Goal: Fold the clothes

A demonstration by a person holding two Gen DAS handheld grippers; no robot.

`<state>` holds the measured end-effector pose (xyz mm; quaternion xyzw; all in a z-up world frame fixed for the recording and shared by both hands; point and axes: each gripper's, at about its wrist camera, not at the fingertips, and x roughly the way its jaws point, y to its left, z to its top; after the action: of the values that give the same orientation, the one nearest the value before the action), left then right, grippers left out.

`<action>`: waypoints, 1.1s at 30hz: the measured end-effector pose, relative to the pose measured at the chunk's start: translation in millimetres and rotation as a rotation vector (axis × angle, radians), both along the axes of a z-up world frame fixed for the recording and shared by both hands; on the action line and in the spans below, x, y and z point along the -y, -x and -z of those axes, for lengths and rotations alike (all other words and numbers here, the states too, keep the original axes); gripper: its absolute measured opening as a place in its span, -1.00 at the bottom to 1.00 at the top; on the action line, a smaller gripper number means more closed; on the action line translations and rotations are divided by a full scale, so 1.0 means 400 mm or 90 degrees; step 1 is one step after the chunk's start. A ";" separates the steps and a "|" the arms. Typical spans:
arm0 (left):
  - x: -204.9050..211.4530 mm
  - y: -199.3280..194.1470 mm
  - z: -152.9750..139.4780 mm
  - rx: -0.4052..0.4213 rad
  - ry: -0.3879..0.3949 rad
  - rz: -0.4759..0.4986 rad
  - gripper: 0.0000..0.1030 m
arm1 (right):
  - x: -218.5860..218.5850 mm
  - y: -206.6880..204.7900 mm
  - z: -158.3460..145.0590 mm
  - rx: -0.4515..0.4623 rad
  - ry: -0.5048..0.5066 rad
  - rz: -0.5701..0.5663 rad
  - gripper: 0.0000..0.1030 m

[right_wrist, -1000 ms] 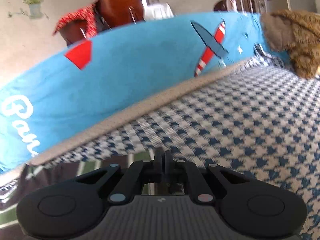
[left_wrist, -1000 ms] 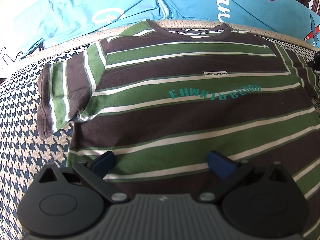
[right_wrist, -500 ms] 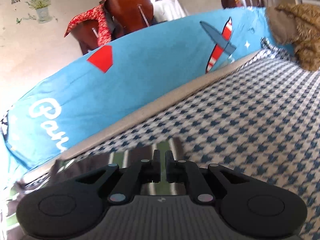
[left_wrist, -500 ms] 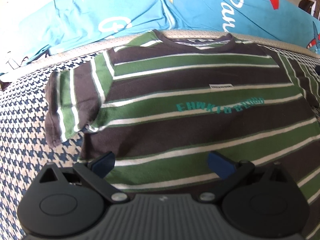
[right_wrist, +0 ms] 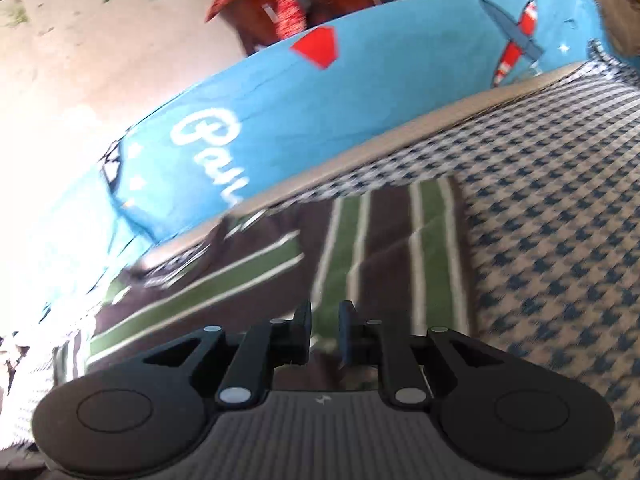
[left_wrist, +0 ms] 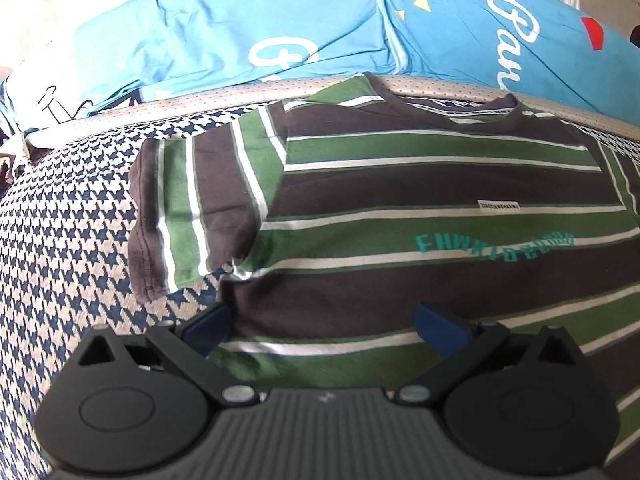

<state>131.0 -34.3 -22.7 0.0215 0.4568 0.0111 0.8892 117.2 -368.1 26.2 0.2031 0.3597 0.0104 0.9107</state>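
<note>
Lying flat: striped T-shirt (left_wrist: 420, 216) was spread on the houndstooth cover (left_wrist: 68, 240), collar by the blue pillows (left_wrist: 240, 36).
Left gripper (left_wrist: 324, 320): jaws were held wide above the shirt's hem, nothing gripped.
Right gripper (right_wrist: 325, 320): jaws were being opened over the shirt's sleeve, nothing pinched.

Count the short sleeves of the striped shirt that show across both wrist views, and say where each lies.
2. One sleeve lies spread flat on the houndstooth cover in the left wrist view; the other sleeve lies flat ahead of the right gripper.

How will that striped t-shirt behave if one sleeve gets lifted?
Probably floppy: the striped t-shirt lies flat, with its sleeve rumpled at the armpit. Likely light, being thin cloth. It may drag on the houndstooth cover rather than slide.
</note>
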 end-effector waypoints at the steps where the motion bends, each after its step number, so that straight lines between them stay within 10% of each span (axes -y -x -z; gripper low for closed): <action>1: -0.003 -0.002 0.002 0.000 0.002 -0.004 1.00 | -0.013 0.007 0.004 -0.006 -0.005 -0.011 -0.69; 21: -0.062 -0.013 0.031 0.001 -0.054 -0.075 1.00 | -0.046 0.052 0.088 -0.115 0.035 0.007 -0.89; 33: -0.039 0.042 -0.005 0.020 -0.049 -0.028 1.00 | -0.090 0.076 0.075 -0.087 0.058 -0.030 -0.52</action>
<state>114.0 -18.7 -20.8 0.0455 0.4423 0.0482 0.8944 86.8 -332.3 -3.8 0.1529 0.4254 0.0016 0.8920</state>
